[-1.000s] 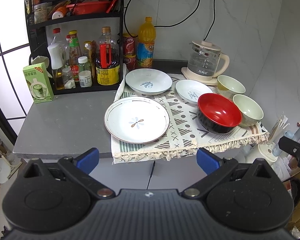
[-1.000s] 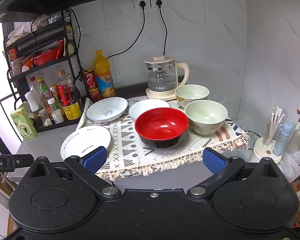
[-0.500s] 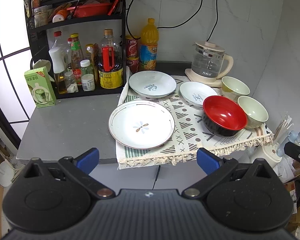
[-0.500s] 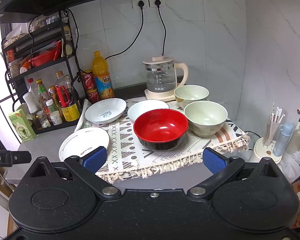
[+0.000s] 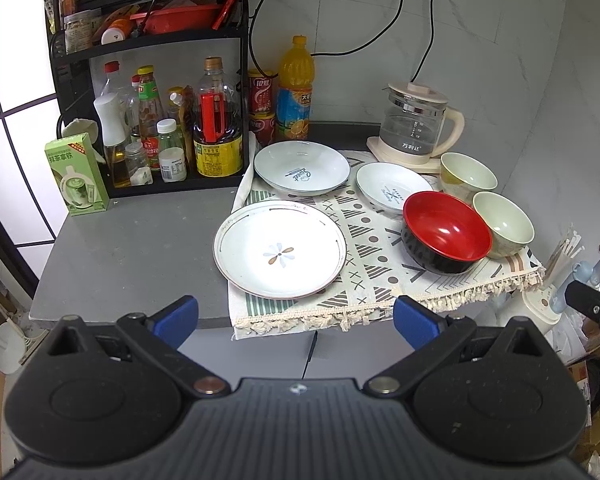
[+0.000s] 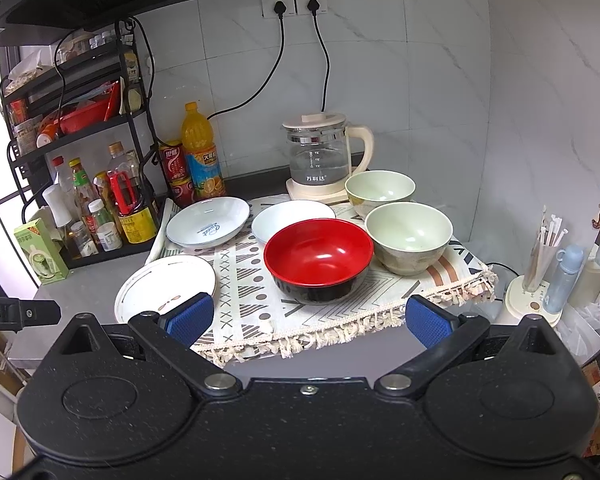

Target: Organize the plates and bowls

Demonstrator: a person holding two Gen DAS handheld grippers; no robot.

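- The flower plate (image 5: pixel 280 249) lies straight ahead of the left gripper (image 5: pixel 296 318), on the patterned cloth (image 5: pixel 380 240); the red bowl (image 6: pixel 319 258) sits ahead of the right gripper (image 6: pixel 309 318).
- Both grippers are wide open and empty.
- Over the last second both views have drawn back slightly; nothing is stacked yet.

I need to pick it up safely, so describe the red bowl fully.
The red bowl is glossy red inside and black outside, looking like lacquered plastic. It is round, deep, empty and upright, without visible chips. It stands on the patterned cloth near the front edge. The nearer green bowl sits close at its right; contact cannot be told. A small white dish lies just behind. No gripper touches it.
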